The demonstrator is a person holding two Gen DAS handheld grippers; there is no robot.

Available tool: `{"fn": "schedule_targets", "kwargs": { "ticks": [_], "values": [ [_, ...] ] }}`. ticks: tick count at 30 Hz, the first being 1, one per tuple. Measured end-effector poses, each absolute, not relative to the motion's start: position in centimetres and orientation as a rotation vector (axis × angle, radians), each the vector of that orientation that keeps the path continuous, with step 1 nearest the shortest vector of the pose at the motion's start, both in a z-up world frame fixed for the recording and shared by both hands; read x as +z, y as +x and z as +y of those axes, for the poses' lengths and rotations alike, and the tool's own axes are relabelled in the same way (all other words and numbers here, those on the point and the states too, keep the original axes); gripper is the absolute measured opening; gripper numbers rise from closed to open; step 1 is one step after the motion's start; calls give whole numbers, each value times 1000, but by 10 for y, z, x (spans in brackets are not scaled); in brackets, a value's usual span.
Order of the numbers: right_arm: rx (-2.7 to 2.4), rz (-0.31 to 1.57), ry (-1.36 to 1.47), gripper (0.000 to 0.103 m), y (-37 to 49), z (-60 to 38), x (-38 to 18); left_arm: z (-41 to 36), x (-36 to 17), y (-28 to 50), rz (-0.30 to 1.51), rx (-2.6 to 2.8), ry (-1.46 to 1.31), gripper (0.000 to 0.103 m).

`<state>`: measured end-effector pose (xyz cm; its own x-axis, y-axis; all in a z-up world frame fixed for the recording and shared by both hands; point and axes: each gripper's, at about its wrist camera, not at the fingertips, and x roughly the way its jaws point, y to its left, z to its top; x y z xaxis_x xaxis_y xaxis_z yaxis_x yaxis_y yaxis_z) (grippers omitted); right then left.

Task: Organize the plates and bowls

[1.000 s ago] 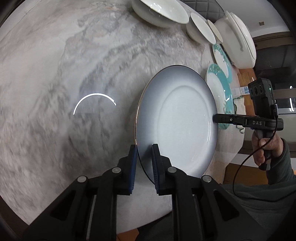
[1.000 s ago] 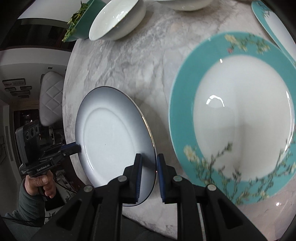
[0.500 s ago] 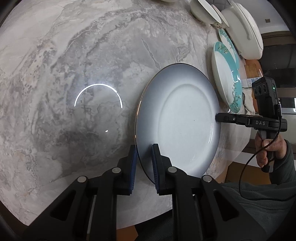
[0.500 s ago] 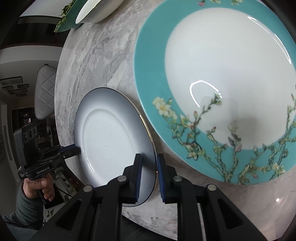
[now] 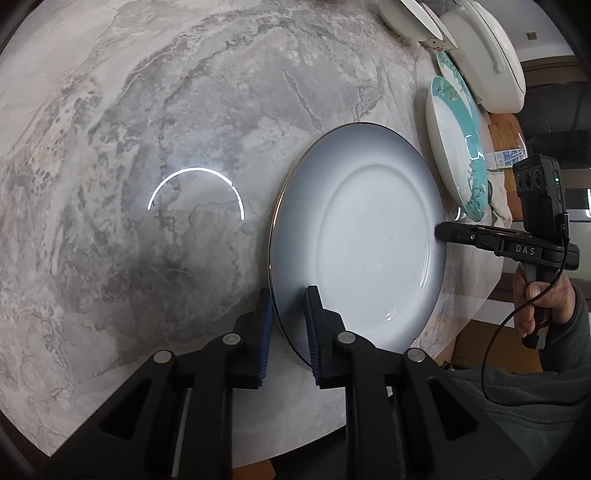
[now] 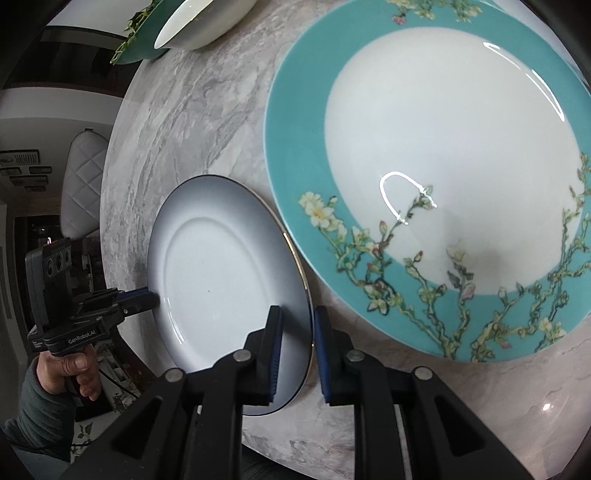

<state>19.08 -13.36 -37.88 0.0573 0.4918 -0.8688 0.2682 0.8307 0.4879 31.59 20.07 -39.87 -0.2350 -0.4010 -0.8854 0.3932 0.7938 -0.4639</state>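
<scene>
Both grippers have hold of the same dish: a grey-white plate (image 5: pixel 364 236) with a thin dark rim, carried between them just above the marble table (image 5: pixel 147 147); the left gripper (image 5: pixel 289 325) pinches the plate's near edge, one blue-padded finger on the upper face and the other beneath; the right gripper (image 6: pixel 297 339) grips the opposite edge in the same way, its jaws closed on the rim. In the left wrist view the right gripper reaches in from the right side, its tip touching the plate's rim, with the right hand (image 5: pixel 543 302) wrapped round its handle; in the right wrist view the left gripper appears at the left, clamped on the far rim, with the left hand (image 6: pixel 70 373) below it. Just to the right of the plate, in the right wrist view, a large teal plate (image 6: pixel 436 166) with a blossom pattern lies flat on the table, very close to the grey plate's edge; I cannot tell if they touch. At the far left sits a white bowl (image 6: pixel 203 22) beside a green one (image 6: pixel 144 40).
</scene>
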Motion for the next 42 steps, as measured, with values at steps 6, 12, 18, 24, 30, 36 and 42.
{"fn": "schedule_targets", "kwargs": {
  "ticks": [6, 12, 18, 24, 30, 36, 42],
  "values": [
    [201, 1544, 593, 49, 189, -128, -369, 216, -392, 322, 1638, -748, -62, 17],
    [228, 1376, 624, 89, 168, -154, -309, 238, -337, 349, 1476, -724, -220, 84],
    [148, 1061, 869, 103, 141, -246, -286, 156, -291, 373, 1388, -885, -183, 103],
    [109, 979, 981, 103, 130, -320, -300, 58, -278, 358, 1333, -979, 42, 103],
    [96, 963, 897, 103, 155, -395, -298, -25, -255, 382, 1273, -919, 45, 103],
    [19, 990, 973, 86, 184, -484, -336, -156, -275, 419, 1341, -908, 127, 102],
    [70, 999, 1036, 85, 208, -528, -367, -235, -325, 438, 1394, -891, 253, 102]
  ]
}}
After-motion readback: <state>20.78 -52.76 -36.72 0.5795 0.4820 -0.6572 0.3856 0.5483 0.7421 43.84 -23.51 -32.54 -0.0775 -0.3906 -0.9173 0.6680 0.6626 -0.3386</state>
